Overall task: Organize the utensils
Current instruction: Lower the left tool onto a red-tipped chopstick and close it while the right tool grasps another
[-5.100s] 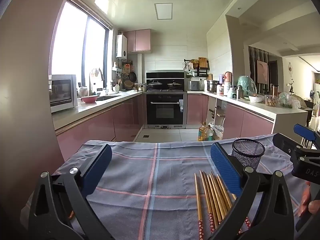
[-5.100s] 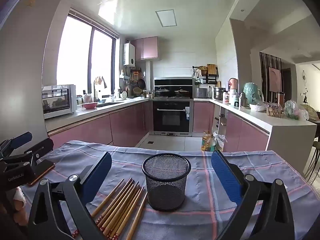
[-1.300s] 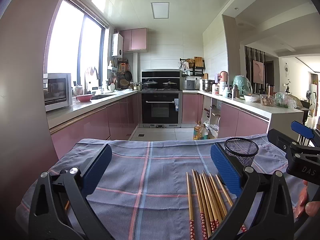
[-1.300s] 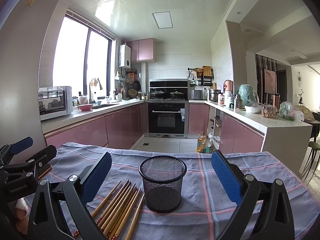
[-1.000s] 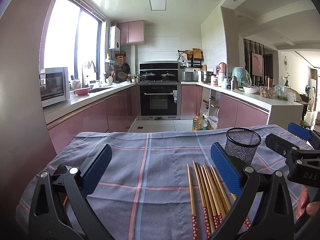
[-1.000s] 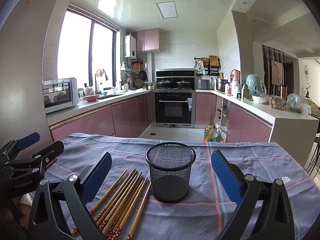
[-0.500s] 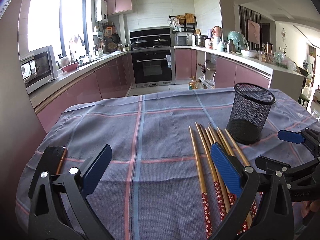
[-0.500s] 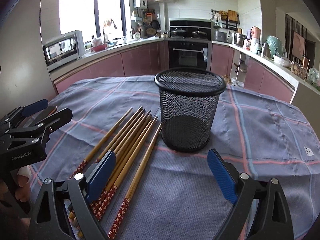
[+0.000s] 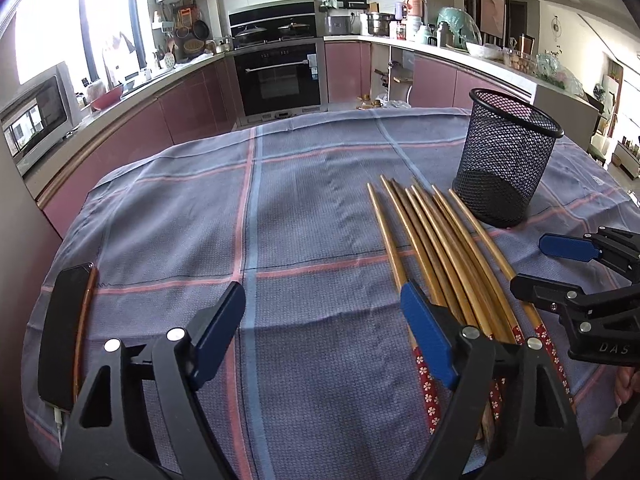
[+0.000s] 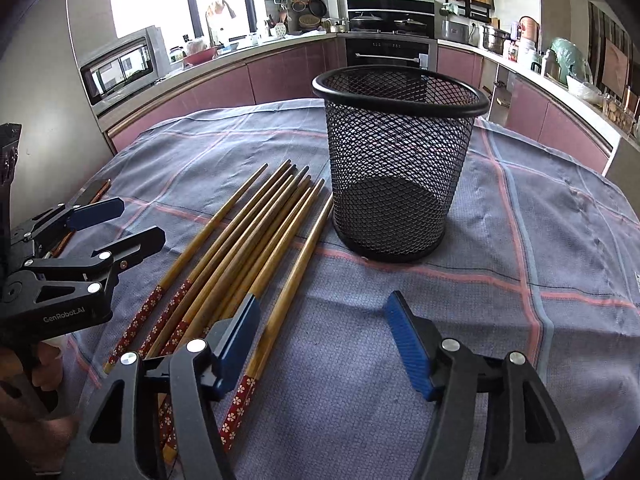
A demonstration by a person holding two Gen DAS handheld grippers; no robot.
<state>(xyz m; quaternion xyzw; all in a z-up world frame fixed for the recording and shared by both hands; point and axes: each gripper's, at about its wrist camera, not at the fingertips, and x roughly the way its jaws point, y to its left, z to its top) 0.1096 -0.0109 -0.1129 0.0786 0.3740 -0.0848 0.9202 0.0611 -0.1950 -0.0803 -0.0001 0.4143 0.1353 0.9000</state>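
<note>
Table is wearing a grey-blue woven tablecloth with pink and light-blue check lines (image 9: 312,208), sitting in a kitchen with mauve cabinet fronts, a black built-in oven (image 9: 278,80) at the far wall and a steel microwave (image 10: 120,66) under the bright window. Bundle of bamboo chopsticks with red flower-print ends (image 9: 440,248) is lying flat on the cloth, tips pointing toward the upright black wire-mesh cup (image 10: 400,160) just beside them, rightmost stick nearly touching its base. Left gripper (image 9: 320,336) is hovering over bare cloth, jaws closing with nothing between them, its right pad overlapping the leftmost sticks. Right gripper (image 10: 324,340) is also closing, one stick between its blue pads, not yet pinched. Only the left wrist view is showing a dark phone with a cable (image 9: 64,332) at the cloth's left edge; only the right wrist view is looking down into the cup, empty.
</note>
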